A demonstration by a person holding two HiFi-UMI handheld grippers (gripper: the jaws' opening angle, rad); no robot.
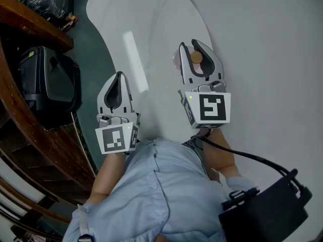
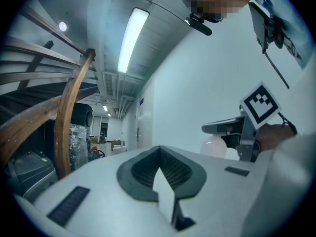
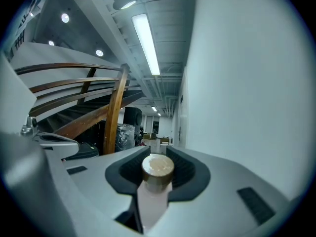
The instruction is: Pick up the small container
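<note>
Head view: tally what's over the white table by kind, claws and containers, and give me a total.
Claws: 2, the left claw shut and empty, the right claw gripping.
Containers: 1, the small container with a brown cap, held in the right claw.
Total: 3

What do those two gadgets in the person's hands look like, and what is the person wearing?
Both the left tongs and right tongs are light grey, with dark ribbed pads inside curved jaws. Each carries a white cube printed with black square markers. A black cable runs from the right one to a black box. The person wears a light blue shirt.
</note>
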